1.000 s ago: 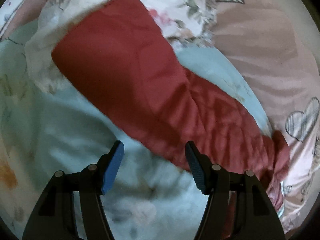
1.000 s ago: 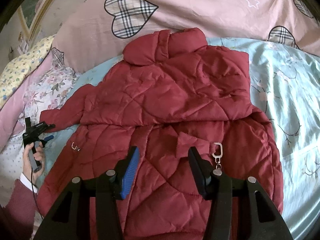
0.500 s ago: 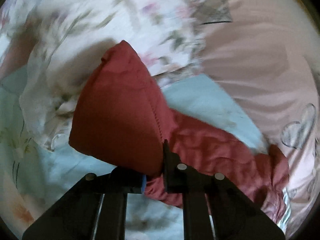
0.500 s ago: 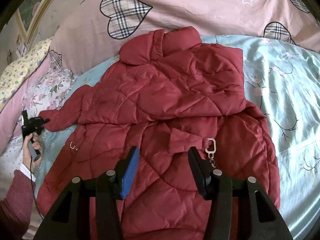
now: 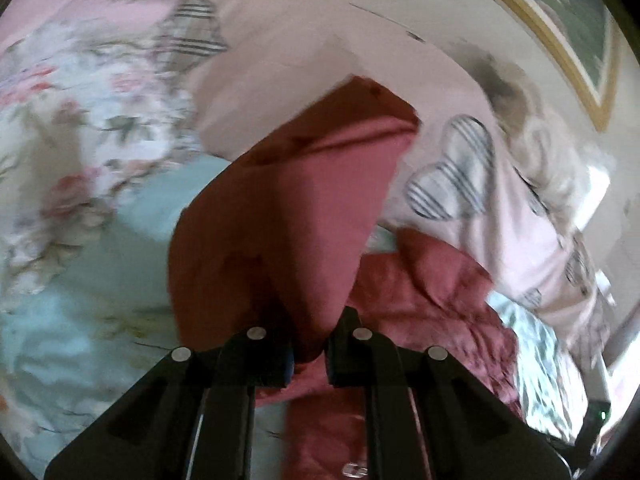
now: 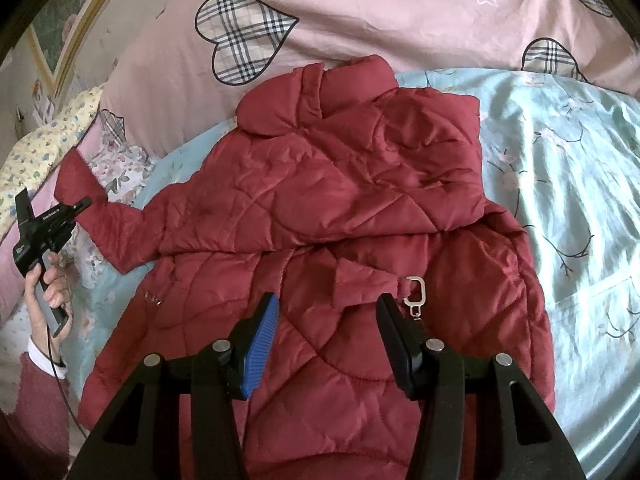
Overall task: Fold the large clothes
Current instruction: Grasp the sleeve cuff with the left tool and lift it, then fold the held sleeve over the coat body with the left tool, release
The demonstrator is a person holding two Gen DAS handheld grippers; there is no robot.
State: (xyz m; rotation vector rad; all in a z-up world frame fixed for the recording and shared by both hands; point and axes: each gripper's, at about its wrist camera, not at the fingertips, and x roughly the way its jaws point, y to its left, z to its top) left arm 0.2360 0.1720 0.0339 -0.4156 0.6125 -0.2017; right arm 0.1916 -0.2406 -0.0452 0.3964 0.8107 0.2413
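A red quilted coat (image 6: pixel 320 216) is lying spread on a pale blue sheet (image 6: pixel 560 184), its collar toward a pink duvet (image 6: pixel 380 12) with checked hearts. The right side of the coat is already lying folded over the body.

The step in hand appears to be folding the left sleeve (image 6: pixel 100 208). The left gripper (image 5: pixel 310 354) is clamping the sleeve near its cuff, the jaws squeezed together on red fabric. In the left wrist view the cuff is standing up in front of the camera, above the sheet, and the picture is blurring. In the right wrist view the left hand (image 6: pixel 50 288) is holding its gripper at the far left edge of the bed, with the sleeve stretching from it to the coat's shoulder.

The next move probably calls for carrying the cuff across the coat's chest and laying the sleeve flat there before letting go. The padded fabric is likely to spring back, so pressing it down may help.

The right gripper (image 6: pixel 326 316) is hovering above the coat's lower front, angled down, its jaws standing apart with nothing between them. A metal clip (image 6: pixel 416 294) on a tab is lying just beside its right finger.
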